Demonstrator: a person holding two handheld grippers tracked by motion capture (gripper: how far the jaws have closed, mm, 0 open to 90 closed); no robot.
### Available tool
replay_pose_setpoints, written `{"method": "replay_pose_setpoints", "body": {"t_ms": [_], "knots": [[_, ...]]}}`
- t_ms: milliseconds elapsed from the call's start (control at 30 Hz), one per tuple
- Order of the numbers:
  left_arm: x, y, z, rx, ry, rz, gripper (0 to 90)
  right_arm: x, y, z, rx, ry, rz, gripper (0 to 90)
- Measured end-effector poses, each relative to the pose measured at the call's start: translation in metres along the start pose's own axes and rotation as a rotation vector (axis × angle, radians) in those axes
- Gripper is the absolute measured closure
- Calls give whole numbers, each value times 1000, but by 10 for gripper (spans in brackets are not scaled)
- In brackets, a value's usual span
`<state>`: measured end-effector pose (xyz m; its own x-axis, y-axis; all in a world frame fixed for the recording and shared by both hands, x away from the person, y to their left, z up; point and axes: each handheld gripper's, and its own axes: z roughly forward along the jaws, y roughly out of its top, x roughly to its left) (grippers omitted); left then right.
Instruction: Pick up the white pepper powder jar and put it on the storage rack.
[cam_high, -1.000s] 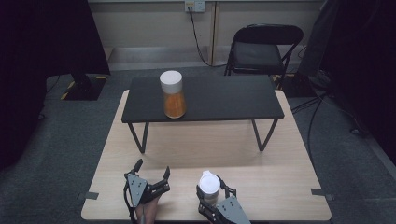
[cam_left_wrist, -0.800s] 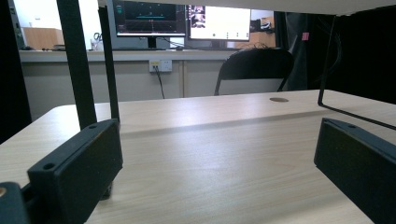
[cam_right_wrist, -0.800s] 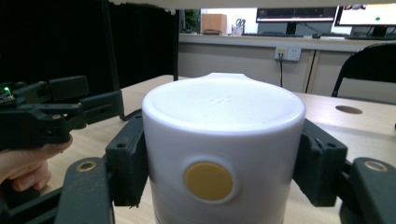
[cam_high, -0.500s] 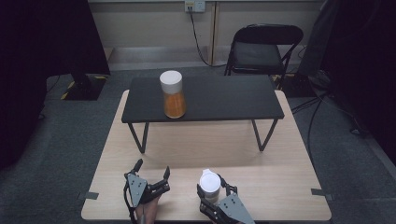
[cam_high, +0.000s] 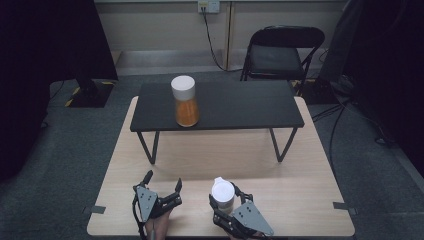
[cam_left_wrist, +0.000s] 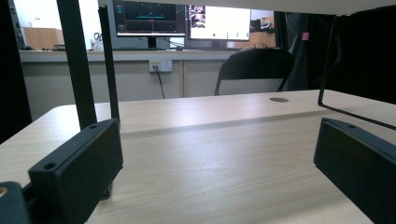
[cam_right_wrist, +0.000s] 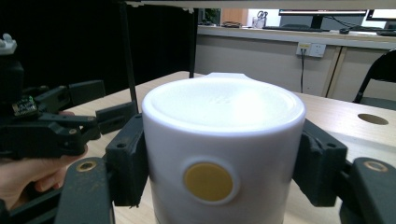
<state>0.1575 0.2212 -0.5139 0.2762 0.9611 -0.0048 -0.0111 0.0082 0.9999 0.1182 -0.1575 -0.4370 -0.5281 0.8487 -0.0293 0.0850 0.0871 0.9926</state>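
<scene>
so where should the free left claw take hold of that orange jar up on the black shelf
Grip the orange jar around its straight orange body, below the wide white lid. Come in level from the near side with the open left claw: the jar stands upright near the black shelf's front edge, so its sides look reachable.

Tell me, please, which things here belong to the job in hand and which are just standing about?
In the job:
- white lidded plastic jar, clamped in the right tongs
- left tongs, open, holding nothing

Standing about:
- orange-filled white-capped jar on the black raised shelf
- black folding chair
- pale wooden table
</scene>
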Motion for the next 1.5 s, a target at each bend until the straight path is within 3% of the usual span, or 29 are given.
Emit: {"method": "replay_pose_setpoints", "body": {"t_ms": [967,1167,1500], "knots": [[-1,0,0,-1,6,-2,12,-30,50,18,14,73,-17,300],[-2,0,0,-1,8,-2,12,-35,66,22,9,79,-37,300],[-1,0,0,0,8,0,12,-43,83,29,2,72,-29,299]]}}
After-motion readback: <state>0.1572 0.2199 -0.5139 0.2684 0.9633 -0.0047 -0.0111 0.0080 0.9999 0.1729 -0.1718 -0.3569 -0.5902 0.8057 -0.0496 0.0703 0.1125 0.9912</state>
